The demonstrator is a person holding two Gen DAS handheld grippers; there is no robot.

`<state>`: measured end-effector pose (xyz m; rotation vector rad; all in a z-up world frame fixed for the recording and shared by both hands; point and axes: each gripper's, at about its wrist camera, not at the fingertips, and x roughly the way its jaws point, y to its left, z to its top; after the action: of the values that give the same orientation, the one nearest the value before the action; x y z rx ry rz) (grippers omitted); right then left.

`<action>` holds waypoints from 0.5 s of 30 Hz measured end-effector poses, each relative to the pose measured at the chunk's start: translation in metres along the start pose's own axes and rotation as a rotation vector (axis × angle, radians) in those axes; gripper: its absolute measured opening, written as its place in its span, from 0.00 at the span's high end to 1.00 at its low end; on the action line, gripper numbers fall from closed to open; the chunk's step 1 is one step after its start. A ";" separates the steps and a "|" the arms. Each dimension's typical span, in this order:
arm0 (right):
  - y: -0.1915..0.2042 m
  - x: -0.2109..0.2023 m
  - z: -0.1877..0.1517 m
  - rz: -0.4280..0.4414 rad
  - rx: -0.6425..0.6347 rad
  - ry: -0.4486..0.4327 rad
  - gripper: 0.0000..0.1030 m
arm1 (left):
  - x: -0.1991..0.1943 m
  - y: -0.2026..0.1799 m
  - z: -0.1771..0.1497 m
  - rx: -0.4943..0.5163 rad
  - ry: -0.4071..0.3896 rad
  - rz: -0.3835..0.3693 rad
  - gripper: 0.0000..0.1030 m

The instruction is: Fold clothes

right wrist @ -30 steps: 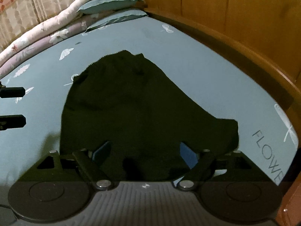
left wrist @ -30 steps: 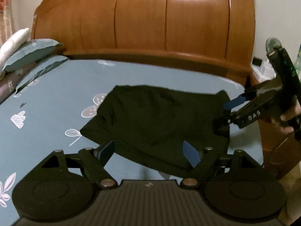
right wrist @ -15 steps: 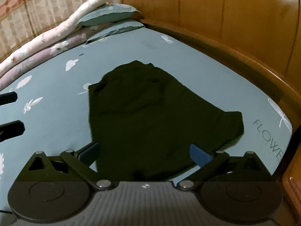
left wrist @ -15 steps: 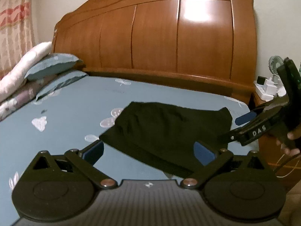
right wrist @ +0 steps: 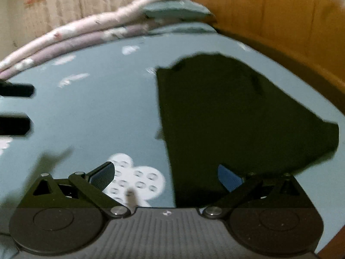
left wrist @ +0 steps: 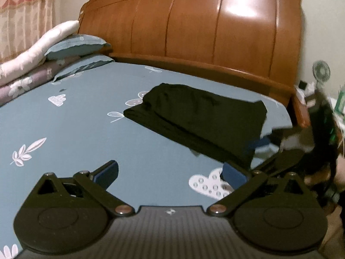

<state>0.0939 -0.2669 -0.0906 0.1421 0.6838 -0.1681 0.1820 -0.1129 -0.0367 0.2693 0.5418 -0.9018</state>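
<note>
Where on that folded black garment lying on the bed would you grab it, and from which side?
Probably the black garment is best taken at its near corners, along the layered edge facing both tools. It lies flat on the blue bedsheet, so only an edge offers anything to pinch. The left tool and the right tool, both open and empty, could slide in low from the near side.

Left gripper was angled downward with its jaws spread wide and nothing between the blue pads. Right gripper was likewise angled down, jaws wide and empty. In the left wrist view the right gripper appeared blurred at the right edge, held by a hand.
</note>
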 end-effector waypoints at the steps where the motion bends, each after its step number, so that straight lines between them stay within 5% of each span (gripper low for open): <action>1: 0.003 -0.001 0.004 -0.002 -0.009 -0.019 0.00 | -0.004 -0.003 -0.003 0.015 -0.006 0.003 0.01; 4: 0.013 0.002 0.014 -0.011 -0.048 -0.065 0.00 | -0.015 -0.010 -0.008 0.046 -0.030 0.011 0.01; 7: 0.012 0.022 0.012 0.017 -0.012 0.024 0.00 | -0.026 -0.010 -0.011 0.023 -0.038 0.009 0.01; 15: 0.021 -0.050 -0.007 -0.089 0.113 -0.016 0.00 | -0.039 -0.015 -0.010 0.015 -0.020 -0.052 0.01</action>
<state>0.0559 -0.2398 -0.0627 0.2185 0.6653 -0.2933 0.1475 -0.0913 -0.0240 0.2598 0.5255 -0.9583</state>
